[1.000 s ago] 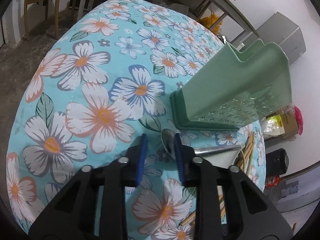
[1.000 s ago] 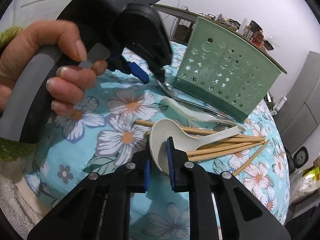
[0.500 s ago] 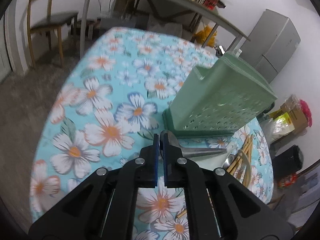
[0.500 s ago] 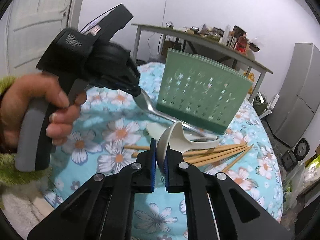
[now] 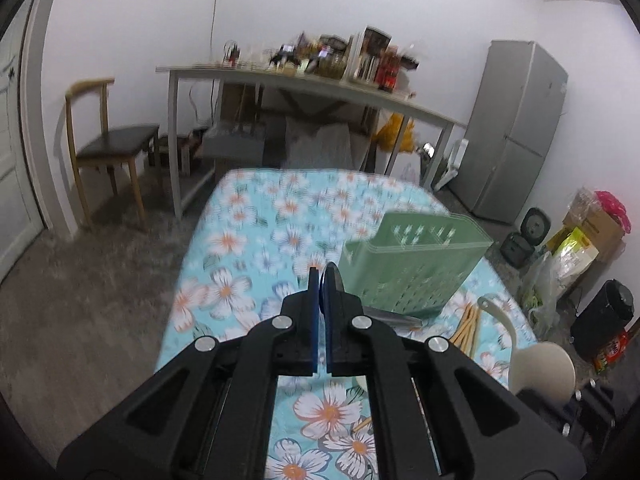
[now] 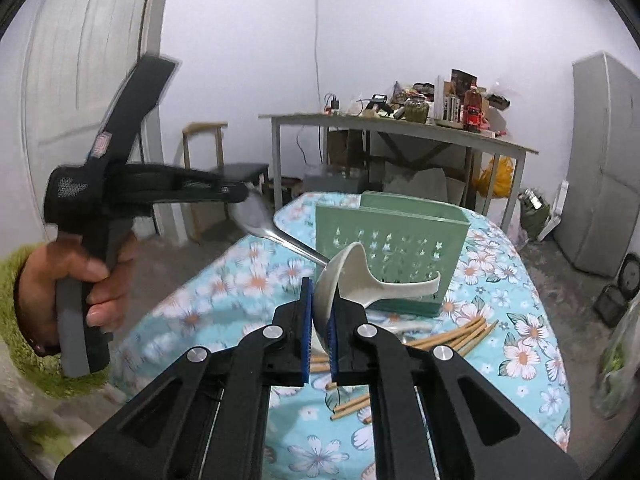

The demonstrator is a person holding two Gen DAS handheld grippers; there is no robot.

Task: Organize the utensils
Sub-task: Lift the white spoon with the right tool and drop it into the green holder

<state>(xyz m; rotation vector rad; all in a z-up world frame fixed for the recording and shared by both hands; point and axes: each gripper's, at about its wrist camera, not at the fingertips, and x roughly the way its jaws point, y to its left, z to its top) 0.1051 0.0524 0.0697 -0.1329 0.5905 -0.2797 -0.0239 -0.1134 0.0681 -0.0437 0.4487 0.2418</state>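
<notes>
My left gripper (image 5: 321,280) is shut on a metal spoon (image 5: 334,278) and holds it in the air, left of the green perforated utensil holder (image 5: 412,266). In the right wrist view the same left gripper (image 6: 240,192) carries the metal spoon (image 6: 268,224) above the table. My right gripper (image 6: 320,312) is shut on the bowl of a white ceramic spoon (image 6: 360,280), lifted in front of the holder (image 6: 390,250). The white spoon also shows in the left wrist view (image 5: 538,364). Several wooden chopsticks (image 6: 452,336) lie on the floral tablecloth (image 6: 520,344).
A long side table (image 5: 320,88) loaded with bottles stands behind, with a wooden chair (image 5: 108,144) at its left and a grey fridge (image 5: 516,136) at the right. Bags and boxes (image 5: 580,240) sit on the floor right of the table.
Both grippers have closed on their spoons and risen well above the table. The metal spoon and the white spoon have left the cloth.
</notes>
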